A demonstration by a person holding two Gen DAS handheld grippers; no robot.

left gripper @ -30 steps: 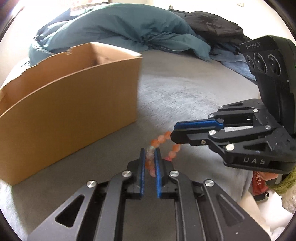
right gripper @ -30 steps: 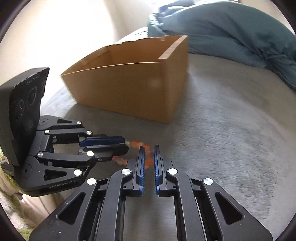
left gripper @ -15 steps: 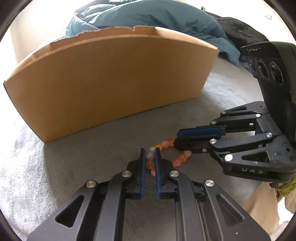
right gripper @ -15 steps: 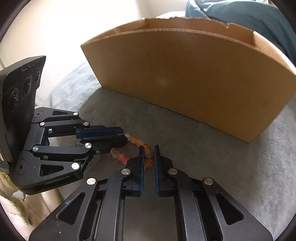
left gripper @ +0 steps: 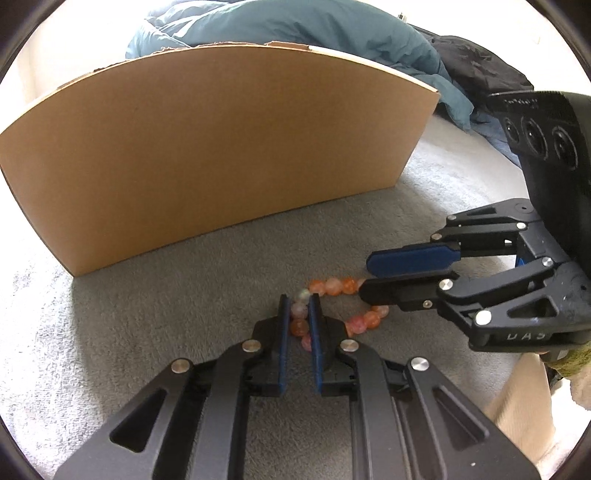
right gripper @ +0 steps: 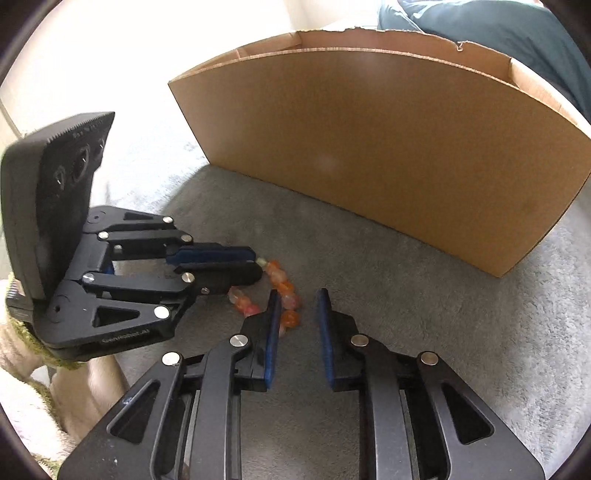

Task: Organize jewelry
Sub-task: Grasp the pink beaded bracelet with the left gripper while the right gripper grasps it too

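Observation:
An orange and pink bead bracelet [left gripper: 334,286] hangs just above the grey blanket [left gripper: 147,332] in front of a cardboard box [left gripper: 221,155]. My left gripper [left gripper: 299,306] is shut on one side of the bracelet. My right gripper [right gripper: 297,299] has its jaws apart, and the bracelet [right gripper: 280,280] lies beside its left finger. In the left wrist view the right gripper [left gripper: 369,277] sits over the bracelet's right side. In the right wrist view the left gripper [right gripper: 255,264] holds the beads at its tips.
The open cardboard box [right gripper: 388,147] stands close behind the grippers. A teal duvet [left gripper: 295,29] and dark clothes [left gripper: 480,66] lie behind it. A beige towel [right gripper: 22,387] lies at the near edge.
Both grippers have moved closer to the box with the bracelet. My right gripper has opened and let go of the bracelet. My left gripper stays shut on it.

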